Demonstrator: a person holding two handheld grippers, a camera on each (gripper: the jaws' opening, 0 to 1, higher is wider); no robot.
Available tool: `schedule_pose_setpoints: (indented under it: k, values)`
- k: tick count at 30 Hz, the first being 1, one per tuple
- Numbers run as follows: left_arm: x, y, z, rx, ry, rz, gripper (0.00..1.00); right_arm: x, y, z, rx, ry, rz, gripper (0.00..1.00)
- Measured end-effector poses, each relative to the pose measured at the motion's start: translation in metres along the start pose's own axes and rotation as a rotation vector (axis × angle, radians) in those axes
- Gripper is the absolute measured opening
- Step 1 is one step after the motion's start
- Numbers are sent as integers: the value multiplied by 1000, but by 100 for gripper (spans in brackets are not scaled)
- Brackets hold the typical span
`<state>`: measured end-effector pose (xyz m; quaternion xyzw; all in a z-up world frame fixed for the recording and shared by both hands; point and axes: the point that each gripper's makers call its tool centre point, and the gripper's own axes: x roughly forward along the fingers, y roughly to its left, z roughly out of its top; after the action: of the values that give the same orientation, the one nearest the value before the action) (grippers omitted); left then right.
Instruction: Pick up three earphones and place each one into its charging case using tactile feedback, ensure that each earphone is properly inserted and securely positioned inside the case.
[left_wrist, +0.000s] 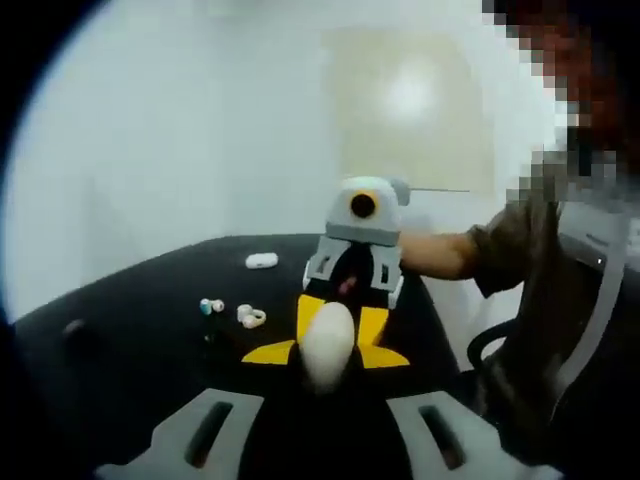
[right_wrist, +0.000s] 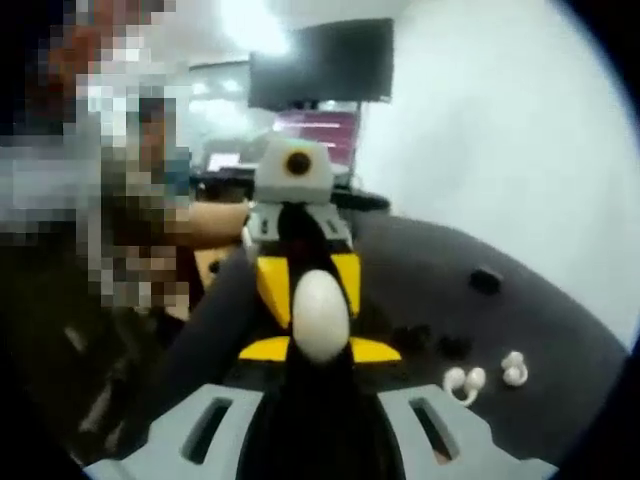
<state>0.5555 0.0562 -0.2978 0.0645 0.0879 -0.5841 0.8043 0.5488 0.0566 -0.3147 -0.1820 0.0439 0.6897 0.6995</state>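
Two claws (left_wrist: 327, 350) on one white case (right_wrist: 320, 312)

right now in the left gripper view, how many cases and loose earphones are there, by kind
white cases: 2, the oval case raised in front of the camera and the flat case lying far back on the black table
loose earphones on the table: 2, the teal-tipped earphone and the white earphone
total: 4

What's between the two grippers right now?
A white oval case, seen in both views, sits between the left gripper and right gripper.
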Motion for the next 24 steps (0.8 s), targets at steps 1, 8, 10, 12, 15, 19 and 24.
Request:
schedule_pose_setpoints:
  k: [1,8,10,12,15,19,24]
  values:
    - [0,1,0,-14,1,-1,19,1,0,-1,-24,3,-6,21]
    - [-2,-2,0,-114,8,-35,19,1,1,0,-79,1,-5,21]
    - [-2,-3,0,-154,8,-46,19,1,2,0,-91,-1,-1,21]
    - [-2,-3,0,-192,16,-53,19,1,1,-1,-92,-1,0,21]
    - [-2,-4,0,-240,24,-67,19,1,1,-1,-116,-2,0,21]
    - [-1,-4,0,-284,21,-80,20,0,0,0,-161,-7,-15,21]
    - [-1,-5,1,-278,11,-77,21,-1,-1,0,-170,-9,-16,20]
